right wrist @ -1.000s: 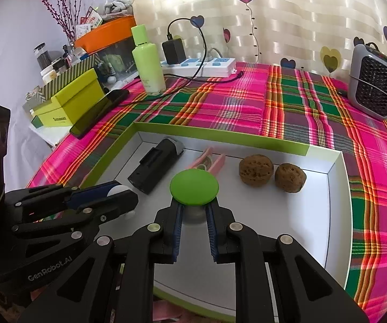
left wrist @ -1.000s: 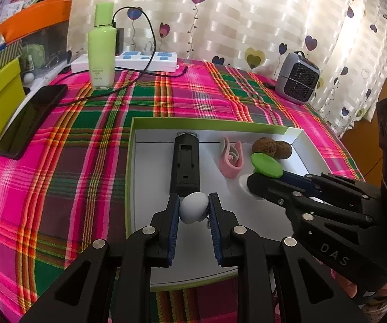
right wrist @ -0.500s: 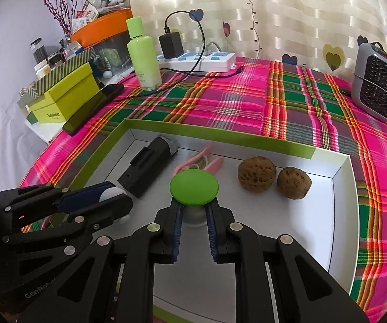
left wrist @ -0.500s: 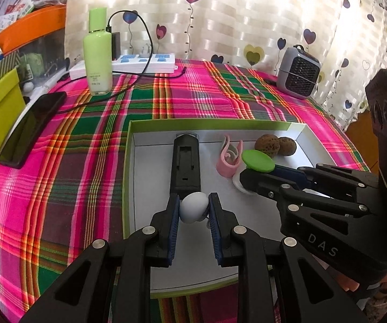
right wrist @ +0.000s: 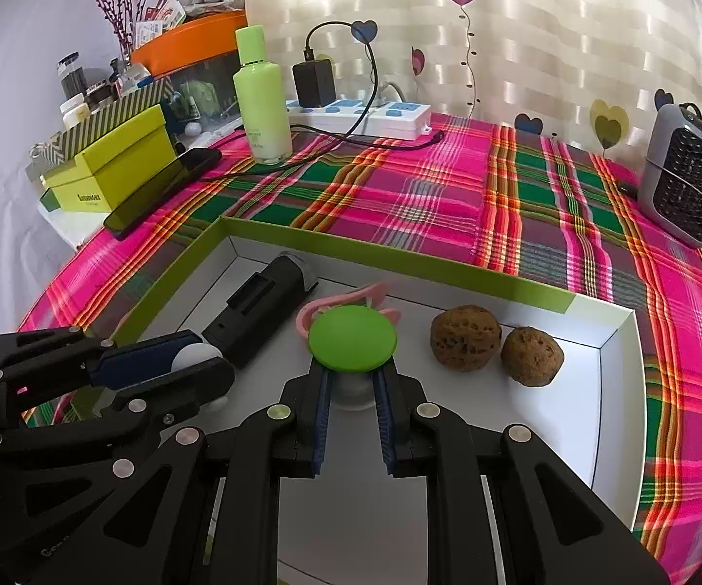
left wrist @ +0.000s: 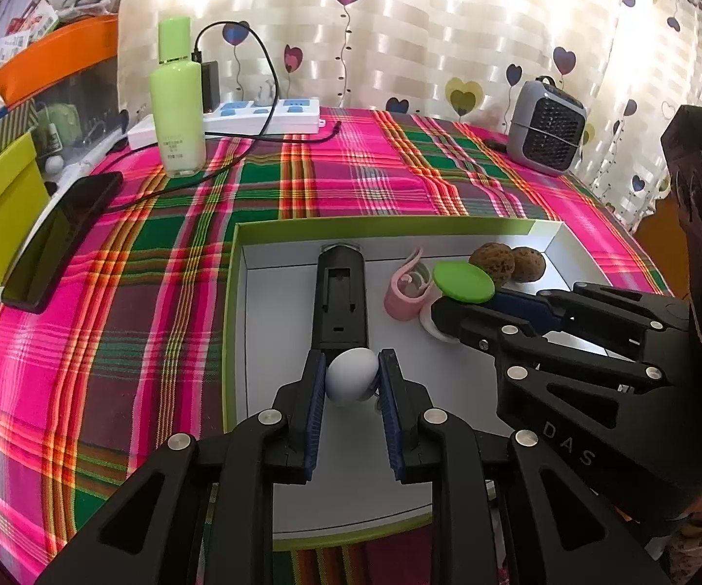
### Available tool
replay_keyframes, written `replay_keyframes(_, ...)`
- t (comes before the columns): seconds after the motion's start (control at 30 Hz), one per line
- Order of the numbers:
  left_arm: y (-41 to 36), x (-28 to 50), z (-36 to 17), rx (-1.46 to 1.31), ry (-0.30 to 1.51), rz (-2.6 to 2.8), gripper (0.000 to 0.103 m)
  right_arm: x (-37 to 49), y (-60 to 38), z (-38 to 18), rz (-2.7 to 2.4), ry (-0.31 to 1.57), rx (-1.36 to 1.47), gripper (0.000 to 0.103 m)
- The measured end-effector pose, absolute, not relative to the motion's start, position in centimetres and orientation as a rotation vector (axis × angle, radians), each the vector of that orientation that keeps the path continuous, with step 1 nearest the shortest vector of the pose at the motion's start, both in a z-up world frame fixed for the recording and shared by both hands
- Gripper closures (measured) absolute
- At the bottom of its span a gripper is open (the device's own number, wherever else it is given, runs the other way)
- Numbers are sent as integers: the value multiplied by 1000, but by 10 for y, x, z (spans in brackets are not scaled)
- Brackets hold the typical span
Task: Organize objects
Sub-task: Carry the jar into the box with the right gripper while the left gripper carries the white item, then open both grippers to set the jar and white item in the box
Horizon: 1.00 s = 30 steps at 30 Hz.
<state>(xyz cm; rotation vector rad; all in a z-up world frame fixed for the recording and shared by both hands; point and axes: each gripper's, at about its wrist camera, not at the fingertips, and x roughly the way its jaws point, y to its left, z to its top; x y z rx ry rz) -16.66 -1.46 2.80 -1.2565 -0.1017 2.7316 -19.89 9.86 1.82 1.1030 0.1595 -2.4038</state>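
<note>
A white tray with a green rim point(left wrist: 380, 228) point(right wrist: 399, 263) lies on the plaid tablecloth. In it lie a black oblong device point(left wrist: 341, 297) point(right wrist: 258, 314), a pink clip point(left wrist: 407, 287) point(right wrist: 346, 300) and two brown walnuts point(left wrist: 507, 261) point(right wrist: 465, 339). My left gripper point(left wrist: 352, 378) is shut on a white egg-shaped object point(left wrist: 352, 376) point(right wrist: 194, 356) above the tray's near left part. My right gripper point(right wrist: 352, 382) is shut on a green-capped white object point(right wrist: 353, 339) point(left wrist: 463, 282) over the tray's middle, beside the pink clip.
A green bottle point(left wrist: 177, 107) point(right wrist: 260, 97), a power strip with charger and cable point(left wrist: 268, 117) point(right wrist: 365, 114) and a grey heater point(left wrist: 543, 129) point(right wrist: 687, 175) stand at the back. A black phone point(left wrist: 63, 239) point(right wrist: 165, 190) and a yellow-green box point(right wrist: 107, 165) lie at left.
Both grippers have drawn back and up a little from the tray, each holding its object. The tray's contents have not moved.
</note>
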Motion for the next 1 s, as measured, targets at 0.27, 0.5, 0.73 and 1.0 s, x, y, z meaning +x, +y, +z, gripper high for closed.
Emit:
replay_keyframes(0.27, -15, -167, 28, -1258, -111, 2731, 82, -199, 99, 17, -2398, 151, 1112, 85)
replay_keyframes(0.5, -16, -168, 27, -1260, -114, 2731, 82, -198, 100, 18, -2397, 147, 1111, 81)
replay_keyframes(0.73, -16, -167, 27, -1261, -112, 2733, 81, -197, 101, 18, -2407, 150, 1115, 66)
replay_keyframes(1.0, -18, -162, 28, -1259, -123, 2731, 75, -191, 106, 22, -2426, 151, 1113, 66)
